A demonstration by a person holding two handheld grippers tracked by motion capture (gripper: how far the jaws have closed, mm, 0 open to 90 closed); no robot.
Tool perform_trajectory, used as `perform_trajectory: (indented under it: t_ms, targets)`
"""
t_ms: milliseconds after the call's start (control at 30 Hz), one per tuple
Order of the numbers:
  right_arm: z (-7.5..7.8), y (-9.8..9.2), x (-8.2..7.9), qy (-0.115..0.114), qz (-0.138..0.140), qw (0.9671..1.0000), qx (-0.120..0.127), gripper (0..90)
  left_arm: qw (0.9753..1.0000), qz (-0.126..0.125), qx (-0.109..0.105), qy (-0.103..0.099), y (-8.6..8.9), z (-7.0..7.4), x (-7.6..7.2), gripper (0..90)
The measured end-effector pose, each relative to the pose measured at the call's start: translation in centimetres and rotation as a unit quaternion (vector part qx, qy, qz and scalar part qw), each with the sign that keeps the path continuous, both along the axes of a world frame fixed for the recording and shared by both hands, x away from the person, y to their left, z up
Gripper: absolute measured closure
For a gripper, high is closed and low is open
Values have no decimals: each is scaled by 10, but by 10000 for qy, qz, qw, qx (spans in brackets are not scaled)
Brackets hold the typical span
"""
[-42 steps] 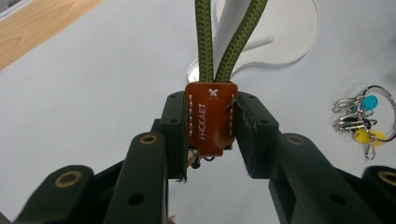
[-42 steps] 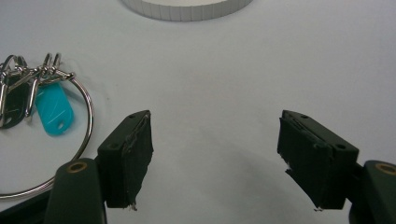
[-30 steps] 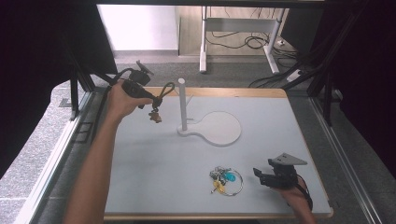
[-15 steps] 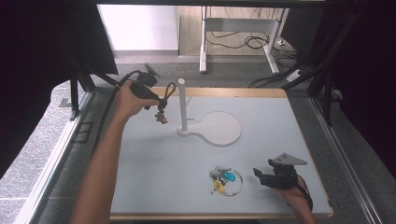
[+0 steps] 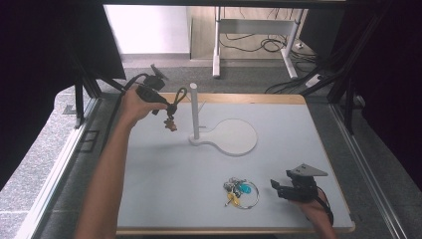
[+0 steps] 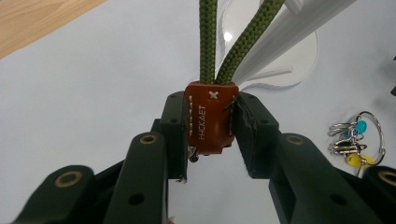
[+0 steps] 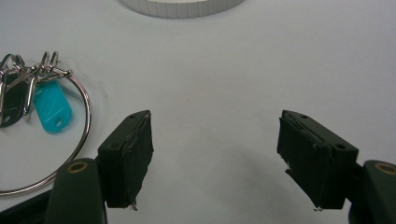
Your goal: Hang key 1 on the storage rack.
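My left gripper clamps the leather tab, its green cord loop just left of the post; my right gripper gapes idle.

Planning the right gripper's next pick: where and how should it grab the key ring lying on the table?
Take the key ring by the bare arc of its big loop, opposite the clustered keys and teal tag. It lies flat, so probably come steeply from above, one jaw inside the loop, one outside. The right gripper sits open just beside it.
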State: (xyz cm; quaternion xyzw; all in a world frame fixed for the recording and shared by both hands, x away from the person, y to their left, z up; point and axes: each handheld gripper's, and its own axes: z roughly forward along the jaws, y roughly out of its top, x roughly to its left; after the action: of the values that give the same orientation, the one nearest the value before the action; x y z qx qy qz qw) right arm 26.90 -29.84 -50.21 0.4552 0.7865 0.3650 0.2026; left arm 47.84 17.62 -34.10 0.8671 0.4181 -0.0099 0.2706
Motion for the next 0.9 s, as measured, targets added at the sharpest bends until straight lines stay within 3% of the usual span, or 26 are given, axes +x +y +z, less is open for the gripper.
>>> perform_trajectory:
  t_ms: [400,733,900]
  targets:
    - [-1,2,-4,19,-29,10000,-39,272,10000,-69,32,62,-7,-6,1,663]
    - [-2,0,-2,15,-38,10000,-34,274,9999,47,133,6,-16,-11,3,663]
    - [-1,0,-3,17,-52,10000,-14,274,9999,17,88,65,-12,-9,5,663]
